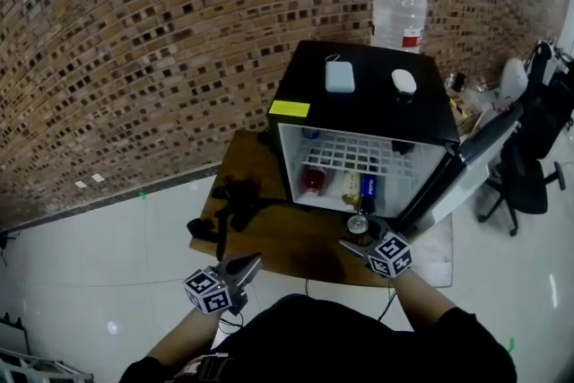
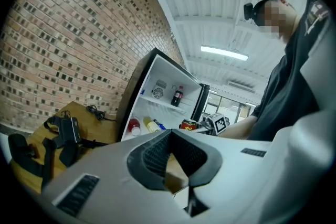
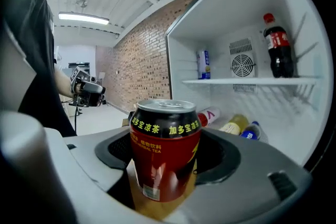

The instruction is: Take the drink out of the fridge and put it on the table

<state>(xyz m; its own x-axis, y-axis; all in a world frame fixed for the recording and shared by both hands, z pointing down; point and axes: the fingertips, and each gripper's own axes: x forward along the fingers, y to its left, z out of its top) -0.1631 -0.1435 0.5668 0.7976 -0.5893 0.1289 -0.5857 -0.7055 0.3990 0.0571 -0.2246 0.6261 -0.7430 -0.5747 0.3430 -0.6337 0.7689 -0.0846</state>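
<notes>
- Plainly, the red tea can (image 3: 165, 134) stands upright between the jaws of the right gripper (image 3: 167, 157), whose pads clasp its sides (so they are held fairly wide).
- It is outside the fridge (image 1: 363, 99), just before the open compartment and above the wooden table (image 1: 287, 242); whether its base touches the wood I cannot tell.
- Behind it, a cola bottle (image 3: 277, 55) stands on the shelf.
- The left gripper (image 1: 244, 266) hangs at the table's near edge, jaws pressed together, empty.
</notes>
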